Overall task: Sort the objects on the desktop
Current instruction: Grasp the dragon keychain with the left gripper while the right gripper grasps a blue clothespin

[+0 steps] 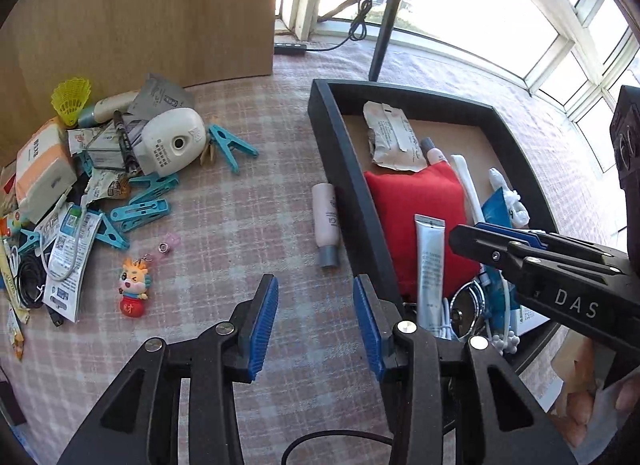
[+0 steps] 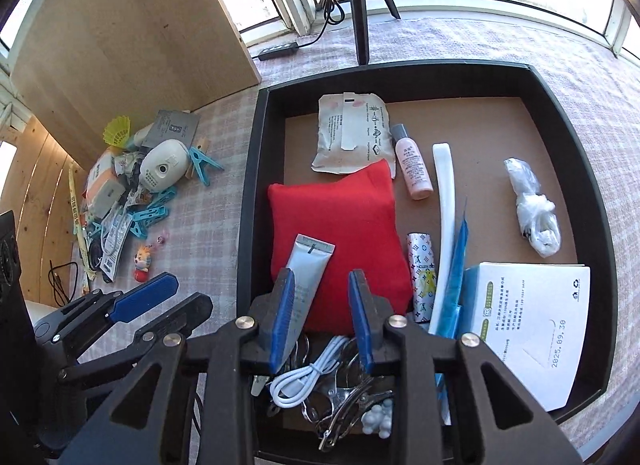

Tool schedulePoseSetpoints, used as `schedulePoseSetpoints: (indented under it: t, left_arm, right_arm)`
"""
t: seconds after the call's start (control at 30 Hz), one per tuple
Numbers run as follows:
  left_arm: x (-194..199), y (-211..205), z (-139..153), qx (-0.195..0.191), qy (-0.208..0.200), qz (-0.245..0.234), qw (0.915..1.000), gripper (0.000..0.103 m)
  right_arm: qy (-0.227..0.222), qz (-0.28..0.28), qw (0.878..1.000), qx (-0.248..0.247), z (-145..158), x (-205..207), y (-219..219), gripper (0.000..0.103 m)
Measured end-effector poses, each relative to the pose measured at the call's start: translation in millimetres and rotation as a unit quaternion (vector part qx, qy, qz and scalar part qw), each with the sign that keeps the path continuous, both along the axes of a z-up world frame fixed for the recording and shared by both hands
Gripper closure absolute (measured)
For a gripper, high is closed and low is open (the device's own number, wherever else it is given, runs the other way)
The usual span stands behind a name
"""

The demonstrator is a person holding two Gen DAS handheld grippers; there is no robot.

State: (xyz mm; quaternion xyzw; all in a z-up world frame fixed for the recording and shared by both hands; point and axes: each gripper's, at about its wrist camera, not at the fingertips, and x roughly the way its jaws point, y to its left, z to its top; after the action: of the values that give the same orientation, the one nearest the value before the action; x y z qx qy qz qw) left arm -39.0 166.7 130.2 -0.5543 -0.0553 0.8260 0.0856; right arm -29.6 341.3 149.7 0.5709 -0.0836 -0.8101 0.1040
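So your left gripper (image 1: 316, 325) is spread wide over the checked cloth (image 1: 240, 205), nothing in it, with the pink bottle (image 1: 326, 225) lying just outside the tray (image 1: 340, 153). Your right gripper (image 2: 322, 317) hangs open above the tray's red pouch (image 2: 336, 221) and silver tube (image 2: 306, 277). Its arm reads "DAS", and the white box (image 2: 528, 329) says "2025.09.30".
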Motion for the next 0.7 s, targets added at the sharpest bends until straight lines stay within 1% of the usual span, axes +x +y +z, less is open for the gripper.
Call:
schedulePoseSetpoints:
  t: [0.1,0.23,0.33,0.4,0.47,0.53,0.7]
  left_arm:
    - [-0.7,-30.5,-4.7,-0.010,-0.002,0.033,0.9994,0.066]
    - [-1.1,-68.1,-13.5,-0.030,-0.006,0.076,0.9966,0.066]
    - [-0.5,-90.6,-21.7,-0.035,-0.013,0.101,0.9941,0.063]
    - [0.4,-101.3,-26.9,-0.038,-0.019,0.112,0.9928,0.062]
    - [1.3,-107.2,-30.8,-0.041,-0.023,0.117,0.9921,0.062]
    - [1.9,-110.5,-34.5,-0.051,-0.022,0.120,0.9911,0.061]
    - [-2.3,-113.5,-48.7,-0.053,-0.039,0.119,0.9908,0.060]
  right_arm:
    - [0.002,0.022,1.000,0.001,2.1,-4.9,-17.4,0.075]
    - [0.005,0.051,0.999,0.005,2.5,-16.4,-42.0,0.075]
    - [0.005,0.073,0.997,0.011,0.8,-26.8,-62.7,0.074]
    - [0.005,0.089,0.996,0.014,-0.7,-34.7,-77.3,0.071]
    - [0.002,0.106,0.994,0.017,-4.2,-42.9,-93.1,0.062]
    - [0.001,0.127,0.992,0.019,-8.1,-52.7,-110.2,0.060]
    - [0.000,0.162,0.985,0.058,-23.7,-81.8,-145.6,0.058]
